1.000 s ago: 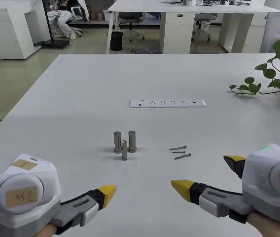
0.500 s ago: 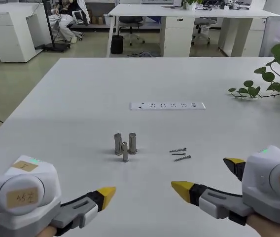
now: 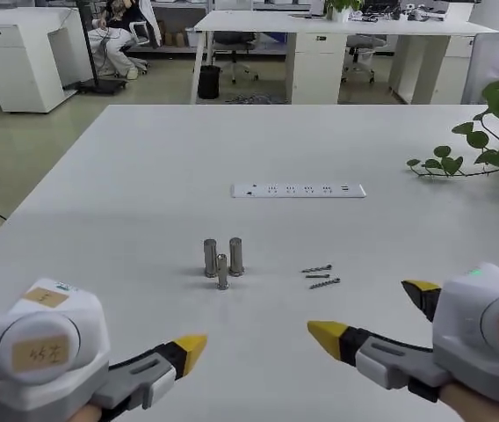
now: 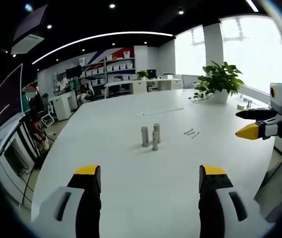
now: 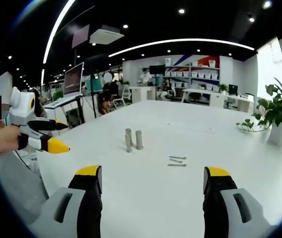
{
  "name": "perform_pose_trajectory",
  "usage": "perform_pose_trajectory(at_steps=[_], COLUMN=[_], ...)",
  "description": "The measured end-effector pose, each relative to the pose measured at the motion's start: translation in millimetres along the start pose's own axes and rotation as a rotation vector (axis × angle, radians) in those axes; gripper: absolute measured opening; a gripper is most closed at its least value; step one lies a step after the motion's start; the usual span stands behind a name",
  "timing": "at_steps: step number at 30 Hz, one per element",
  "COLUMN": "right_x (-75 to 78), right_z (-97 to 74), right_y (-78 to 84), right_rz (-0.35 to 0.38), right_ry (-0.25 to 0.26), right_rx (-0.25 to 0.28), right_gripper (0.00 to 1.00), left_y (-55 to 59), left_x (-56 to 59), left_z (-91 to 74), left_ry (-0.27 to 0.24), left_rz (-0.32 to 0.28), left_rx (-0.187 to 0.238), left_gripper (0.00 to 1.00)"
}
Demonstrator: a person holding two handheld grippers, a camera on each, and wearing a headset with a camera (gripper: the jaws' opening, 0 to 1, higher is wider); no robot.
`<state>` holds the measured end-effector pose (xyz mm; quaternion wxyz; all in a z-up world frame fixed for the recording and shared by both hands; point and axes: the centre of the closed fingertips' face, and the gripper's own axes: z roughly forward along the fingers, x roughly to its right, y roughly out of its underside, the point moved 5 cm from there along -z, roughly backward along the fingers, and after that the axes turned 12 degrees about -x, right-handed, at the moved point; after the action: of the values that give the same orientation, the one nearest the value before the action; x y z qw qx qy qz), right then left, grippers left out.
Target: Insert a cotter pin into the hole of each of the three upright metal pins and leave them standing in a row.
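Metal pins, three of them, stand upright in a tight cluster near the middle of the white counter. Two stand side by side on the far side, and the third stands just in front of the gap between them, so they form a small triangle and not a row. Whether they touch one another cannot be told. None of their holes can be made out.

To the right of the cluster, clearly apart from it, three cotter pins lie flat on the counter, roughly parallel and stacked from far to near.

At the near left edge in the head view, the left claw hangs above the counter. Its yellow-tipped jaws are spread wide with nothing between them, and it points toward the metal pins. The right claw sits at the near right, also spread wide and holding nothing. Its tips are nearer than the cotter pins and well apart from them.

Farther back, beyond the metal pins, a white power strip lies flat across the counter. A leafy plant trails over the far right edge.
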<state>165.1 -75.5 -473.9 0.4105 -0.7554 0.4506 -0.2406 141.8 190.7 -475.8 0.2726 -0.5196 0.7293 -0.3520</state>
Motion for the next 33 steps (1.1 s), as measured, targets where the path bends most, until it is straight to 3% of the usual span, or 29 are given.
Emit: perform_pose_trajectory(at_steps=[8,18,33], right_x=[0.9,-0.3,0.5], right_z=[0.3,1.8,6.6], right_y=[0.4,-0.5,1.6], right_rz=[0.001,-0.002,-0.009], right_ry=[-0.002,-0.014,-0.019], right_rx=[0.004,0.006,-0.008], right_gripper=[0.81,0.80,0.74], left_y=[1.4,-0.6,-15.2], left_x=[0.6,1.5,-4.4], left_z=[3.1,10.2,43.0], left_ry=[0.019,0.030,0.074], left_rz=[0.005,0.019,0.080], left_rx=[-0.010,-0.014,-0.017], left_gripper=[0.70,0.66,0.56])
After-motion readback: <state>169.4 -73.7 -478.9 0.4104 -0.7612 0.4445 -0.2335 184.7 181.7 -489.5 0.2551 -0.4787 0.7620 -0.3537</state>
